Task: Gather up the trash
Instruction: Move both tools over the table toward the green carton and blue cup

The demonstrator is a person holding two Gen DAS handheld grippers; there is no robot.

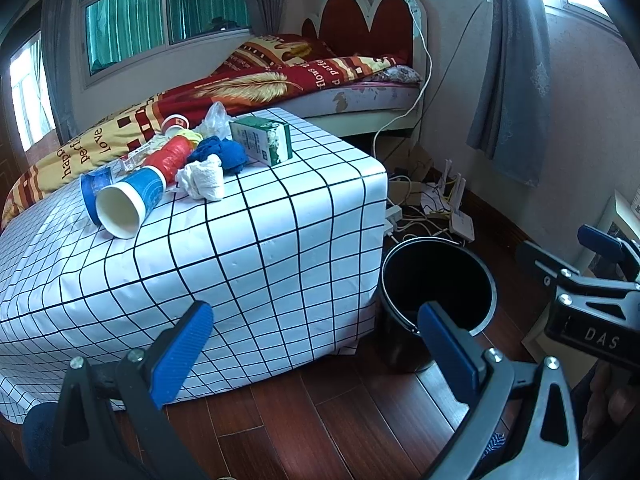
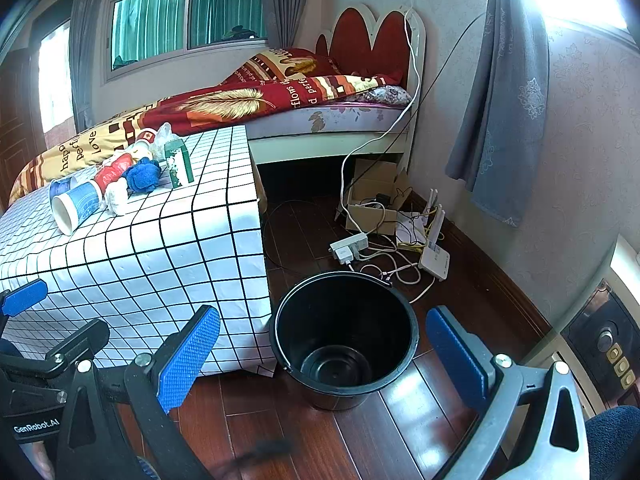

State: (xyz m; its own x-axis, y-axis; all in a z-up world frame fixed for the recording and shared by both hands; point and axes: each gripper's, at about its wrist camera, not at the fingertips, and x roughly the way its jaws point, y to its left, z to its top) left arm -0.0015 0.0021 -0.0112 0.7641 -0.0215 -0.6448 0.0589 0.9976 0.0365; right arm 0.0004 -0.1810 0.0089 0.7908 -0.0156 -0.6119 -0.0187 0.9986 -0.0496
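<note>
Trash lies on a table with a white checked cloth [image 1: 256, 240]: a blue paper cup [image 1: 130, 204] on its side, a crumpled white tissue [image 1: 202, 178], a blue cloth wad [image 1: 220, 152], a red wrapper [image 1: 170, 158], a green carton [image 1: 262, 140] and a red-and-white cup [image 1: 176, 123]. A black bucket [image 2: 346, 336] stands empty on the floor right of the table. My left gripper [image 1: 316, 340] is open and empty, low in front of the table. My right gripper [image 2: 324, 344] is open and empty, above the bucket.
A bed with a red and yellow quilt [image 1: 256, 84] stands behind the table. A power strip [image 2: 350, 246], cables, a white router [image 2: 434, 258] and a cardboard box [image 2: 372, 196] lie on the wooden floor by the wall. Grey curtains [image 2: 504, 92] hang at the right.
</note>
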